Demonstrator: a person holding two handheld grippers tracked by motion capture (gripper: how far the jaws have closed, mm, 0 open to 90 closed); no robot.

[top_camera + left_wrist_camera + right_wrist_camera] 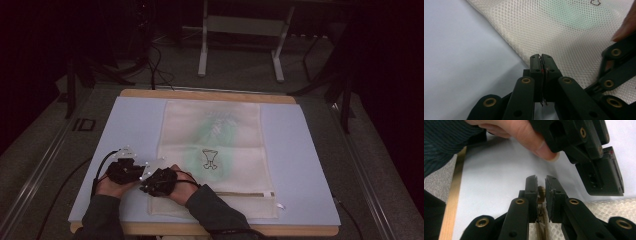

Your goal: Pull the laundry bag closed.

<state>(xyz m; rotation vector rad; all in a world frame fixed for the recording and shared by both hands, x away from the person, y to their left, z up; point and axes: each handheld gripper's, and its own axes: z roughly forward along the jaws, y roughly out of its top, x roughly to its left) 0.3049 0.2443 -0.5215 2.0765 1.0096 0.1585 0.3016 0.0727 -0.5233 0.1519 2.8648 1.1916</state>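
A cream mesh bag (pixel 215 145) with a small goblet drawing (pixel 210 159) lies flat on a pale blue mat (pixel 300 165). Its zipper (pixel 240 194) runs along the near end. Both hands meet at the bag's near left corner. In the left gripper view, my left gripper (pixel 541 57) has its jaws together on the edge of the mesh (pixel 564 30). My right gripper (pixel 541 178) is shut on the brass zipper pull (pixel 541 191), with the zipper tape (pixel 541 227) running back between the jaws. The left gripper's black jaws (pixel 599 170) hang just beyond it.
The mat lies on a wooden table whose edge (pixel 210 94) shows at the far side and as a strip (pixel 451 202) in the right gripper view. A white frame stand (pixel 240 30) is on the dark floor beyond. Cables (pixel 102 167) trail from the grippers.
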